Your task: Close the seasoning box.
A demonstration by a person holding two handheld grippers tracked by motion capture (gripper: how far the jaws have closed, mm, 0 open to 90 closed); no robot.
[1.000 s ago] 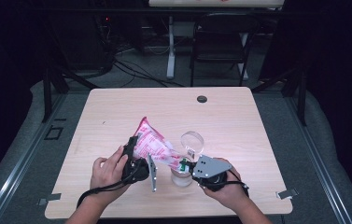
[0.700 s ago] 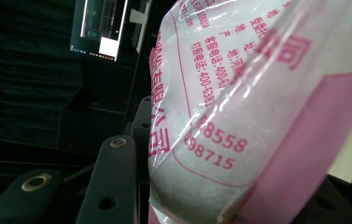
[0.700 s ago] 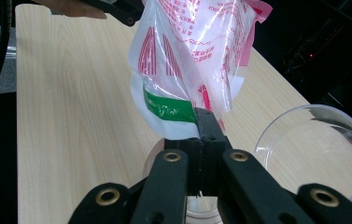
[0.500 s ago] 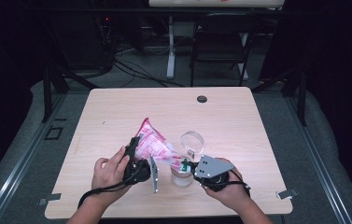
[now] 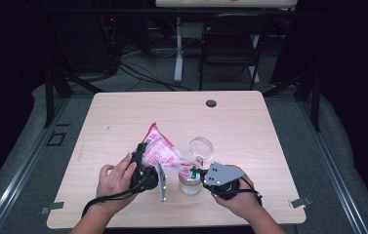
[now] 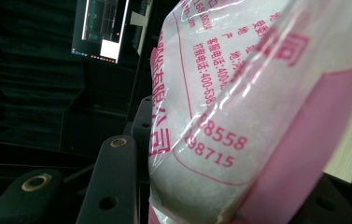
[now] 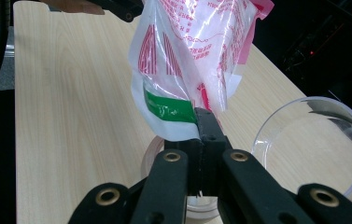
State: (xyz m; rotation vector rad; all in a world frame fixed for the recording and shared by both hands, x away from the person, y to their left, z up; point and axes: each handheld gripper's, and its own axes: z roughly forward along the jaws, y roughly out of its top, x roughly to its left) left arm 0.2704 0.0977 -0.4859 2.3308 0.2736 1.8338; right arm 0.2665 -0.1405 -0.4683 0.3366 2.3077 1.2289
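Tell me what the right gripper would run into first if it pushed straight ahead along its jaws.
The right gripper is shut on the bottom corner of the pink-printed bag, so the bag itself lies first in that line. Farther along is probably bare table, though depth is unclear.

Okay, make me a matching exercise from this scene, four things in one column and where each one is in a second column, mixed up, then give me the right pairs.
Things:
1. left claw
2. right claw
3. jar
4. lid

Places:
A. lying on the table beyond the jar
B. pinching the bag's green-striped corner
C. standing under the bag's low corner
D. gripping the bag's fat end

Pairs: 1-D, 2-B, 3-C, 4-A
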